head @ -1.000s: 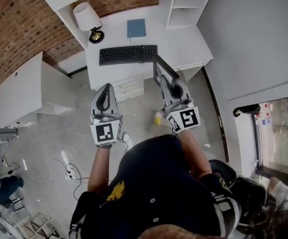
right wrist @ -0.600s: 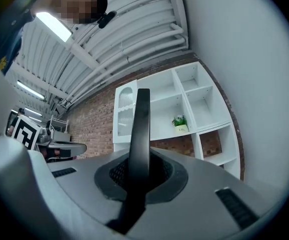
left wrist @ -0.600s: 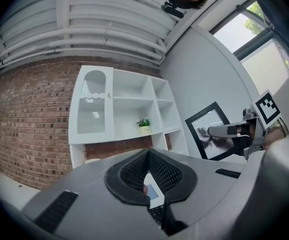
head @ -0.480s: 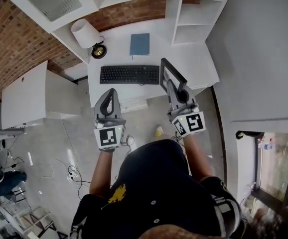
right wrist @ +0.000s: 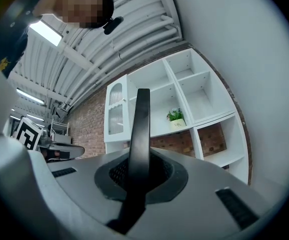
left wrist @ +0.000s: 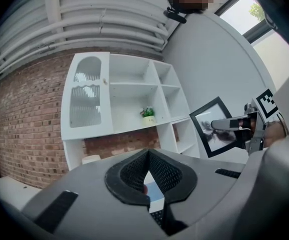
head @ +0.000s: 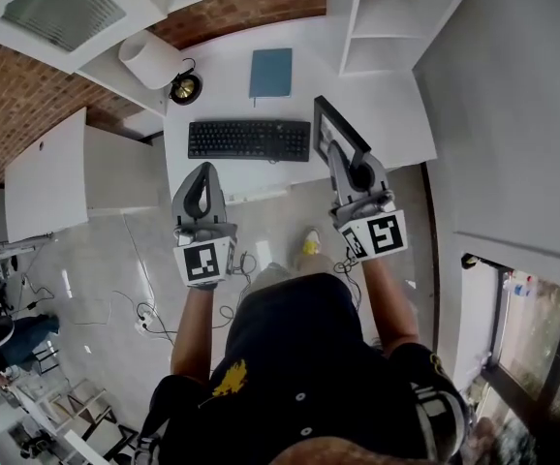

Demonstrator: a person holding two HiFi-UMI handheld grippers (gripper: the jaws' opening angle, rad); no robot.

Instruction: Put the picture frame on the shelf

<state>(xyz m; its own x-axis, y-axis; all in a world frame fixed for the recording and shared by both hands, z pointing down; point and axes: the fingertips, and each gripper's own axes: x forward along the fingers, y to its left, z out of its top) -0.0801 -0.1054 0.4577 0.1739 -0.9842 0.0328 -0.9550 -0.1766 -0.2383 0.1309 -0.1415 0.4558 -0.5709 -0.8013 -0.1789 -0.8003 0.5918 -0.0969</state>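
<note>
A black picture frame (head: 330,127) stands upright in my right gripper (head: 342,155), which is shut on its lower edge, above the front right part of the white desk (head: 387,105). In the right gripper view the frame (right wrist: 141,129) runs edge-on between the jaws. The white shelf unit (right wrist: 184,91) rises behind it, with a small potted plant (right wrist: 176,118) in one compartment. My left gripper (head: 202,170) hangs level with the right, just short of the desk's front edge, shut and holding nothing. From the left gripper view the frame (left wrist: 213,126) shows at the right, in front of the shelf unit (left wrist: 129,96).
On the desk lie a black keyboard (head: 249,139) and a blue book (head: 270,72), with a white-shaded lamp (head: 150,59) at its back left. A white cabinet (head: 46,172) stands left of the desk. Cables (head: 144,318) trail on the floor. A person's leg (head: 9,342) shows at far left.
The desk and shelf have drawn closer under the head view. Both grippers have come forward together. The right one still holds the frame, which now stands over the desk's right part.
</note>
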